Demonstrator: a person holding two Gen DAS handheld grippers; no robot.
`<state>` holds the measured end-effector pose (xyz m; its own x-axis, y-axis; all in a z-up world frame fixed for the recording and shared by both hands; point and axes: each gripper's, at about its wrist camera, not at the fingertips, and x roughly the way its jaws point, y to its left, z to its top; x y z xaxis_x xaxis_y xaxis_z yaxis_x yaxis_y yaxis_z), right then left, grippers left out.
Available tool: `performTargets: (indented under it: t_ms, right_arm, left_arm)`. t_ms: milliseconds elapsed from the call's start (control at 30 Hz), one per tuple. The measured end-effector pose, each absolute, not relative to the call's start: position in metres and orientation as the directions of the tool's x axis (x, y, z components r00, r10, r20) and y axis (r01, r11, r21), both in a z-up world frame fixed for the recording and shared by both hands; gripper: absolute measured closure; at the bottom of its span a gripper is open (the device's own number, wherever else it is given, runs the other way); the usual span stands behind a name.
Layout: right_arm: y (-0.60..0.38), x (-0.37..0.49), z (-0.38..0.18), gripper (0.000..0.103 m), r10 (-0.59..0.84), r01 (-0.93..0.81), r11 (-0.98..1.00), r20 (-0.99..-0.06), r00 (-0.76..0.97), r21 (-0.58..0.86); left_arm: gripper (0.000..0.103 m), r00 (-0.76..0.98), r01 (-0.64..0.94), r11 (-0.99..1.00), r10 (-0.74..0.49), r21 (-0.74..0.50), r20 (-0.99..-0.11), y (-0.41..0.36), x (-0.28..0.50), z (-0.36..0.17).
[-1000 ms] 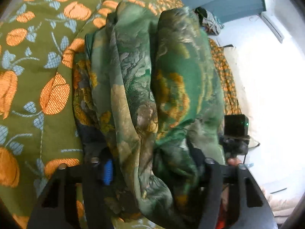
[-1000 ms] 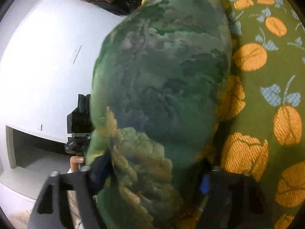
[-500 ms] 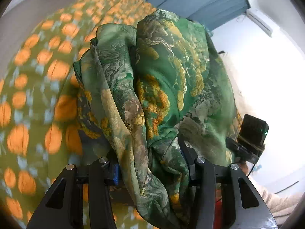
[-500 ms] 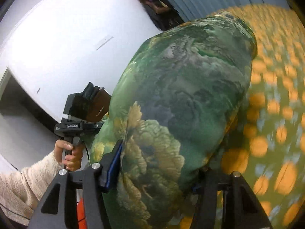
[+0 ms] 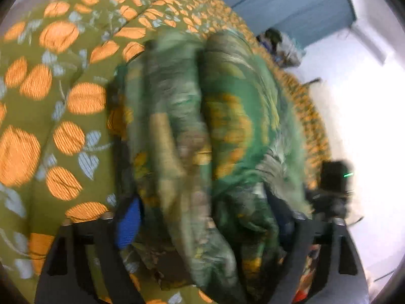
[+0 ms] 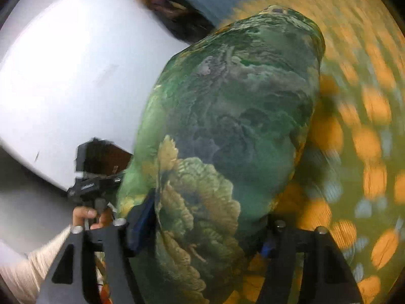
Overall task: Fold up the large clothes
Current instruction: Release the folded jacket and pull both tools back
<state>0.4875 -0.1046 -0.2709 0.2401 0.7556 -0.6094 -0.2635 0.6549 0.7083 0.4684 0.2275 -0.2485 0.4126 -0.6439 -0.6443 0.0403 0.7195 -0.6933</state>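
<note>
A folded green garment with gold and grey print (image 5: 227,126) lies in a thick bundle on the olive bedspread with orange fruit (image 5: 50,101). My left gripper (image 5: 206,217) straddles its near end with jaws opening wide; the blue pad (image 5: 126,223) stands off the blurred cloth. In the right wrist view the same garment (image 6: 240,114) bulges between the fingers of my right gripper (image 6: 205,228), whose jaws are opening while the pads still touch the cloth. A hand (image 6: 88,215) in a cream sleeve holds the left gripper's handle.
The bedspread (image 6: 367,152) stretches away on the side of the bundle. A blue curtain (image 5: 291,7) hangs behind the bed, with a small heap of clothes (image 5: 283,45) at its foot. A white wall (image 6: 63,63) runs along the other side.
The bundle rose off the bed, then came back down onto it in the left wrist view. Both pairs of fingers now stand wider, the left far more, and cloth slips loose there.
</note>
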Motion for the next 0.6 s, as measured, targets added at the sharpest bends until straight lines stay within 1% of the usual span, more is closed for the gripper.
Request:
performTargets:
  t_ms: [33,100,200,267,300,333,400,433,467,500,533,600]
  right_arm:
    - [-0.112,0.483,-0.281,0.015,0.766,-0.235,0.642,-0.597,0.238,0.73]
    - [-0.129,0.468,-0.278,0.004,0.753,-0.238,0.653,-0.58,0.311,0.719]
    - [-0.155,0.445,-0.258,0.004,0.669,-0.221,0.733,-0.623,0.406,0.643]
    - [-0.166,0.426,-0.233,0.004,0.572,-0.251,0.816,-0.661,0.486,0.521]
    - [-0.165,0.41,-0.216,0.004,0.518,-0.27,0.853,-0.671,0.53,0.446]
    - [-0.166,0.402,-0.208,0.004,0.473,-0.277,0.881,-0.68,0.561,0.385]
    - [-0.161,0.376,-0.182,0.004,0.395,-0.284,0.919,-0.679,0.619,0.274]
    - [-0.18,0.368,-0.169,0.004,0.351,-0.282,0.935,-0.676,0.648,0.215]
    - [-0.174,0.348,-0.153,0.004,0.305,-0.279,0.949,-0.662,0.685,0.148]
    - [-0.189,0.345,-0.139,0.004,0.283,-0.278,0.954,-0.649,0.706,0.114]
    - [-0.184,0.326,-0.125,0.004,0.254,-0.275,0.959,-0.625,0.738,0.066]
    - [-0.192,0.302,-0.104,0.004,0.228,-0.263,0.965,-0.581,0.782,0.025]
  left_arm:
    - [0.008,0.421,0.056,0.704,-0.659,-0.708,-0.622,0.23,0.46,-0.245]
    - [0.008,0.429,0.087,0.731,-0.641,-0.677,-0.637,0.233,0.445,-0.232]
    - [0.007,0.498,0.142,0.848,-0.507,-0.51,-0.704,0.234,0.41,-0.192]
    - [0.004,0.561,0.139,0.916,-0.387,-0.377,-0.732,0.229,0.391,-0.167]
    - [0.002,0.599,0.124,0.948,-0.308,-0.294,-0.739,0.223,0.377,-0.152]
    - [0.002,0.647,0.092,0.978,-0.201,-0.187,-0.735,0.213,0.359,-0.135]
    - [0.001,0.711,0.027,0.999,-0.05,-0.044,-0.701,0.195,0.342,-0.119]
    - [0.001,0.752,-0.033,0.998,0.055,0.047,-0.657,0.182,0.328,-0.108]
    - [0.001,0.77,-0.069,0.993,0.111,0.091,-0.629,0.174,0.325,-0.1]
    - [0.0,0.794,-0.115,0.983,0.179,0.145,-0.581,0.16,0.308,-0.09]
    - [0.0,0.814,-0.127,0.978,0.2,0.168,-0.546,0.149,0.292,-0.081]
    - [0.0,0.829,-0.124,0.979,0.193,0.165,-0.524,0.133,0.28,-0.069]
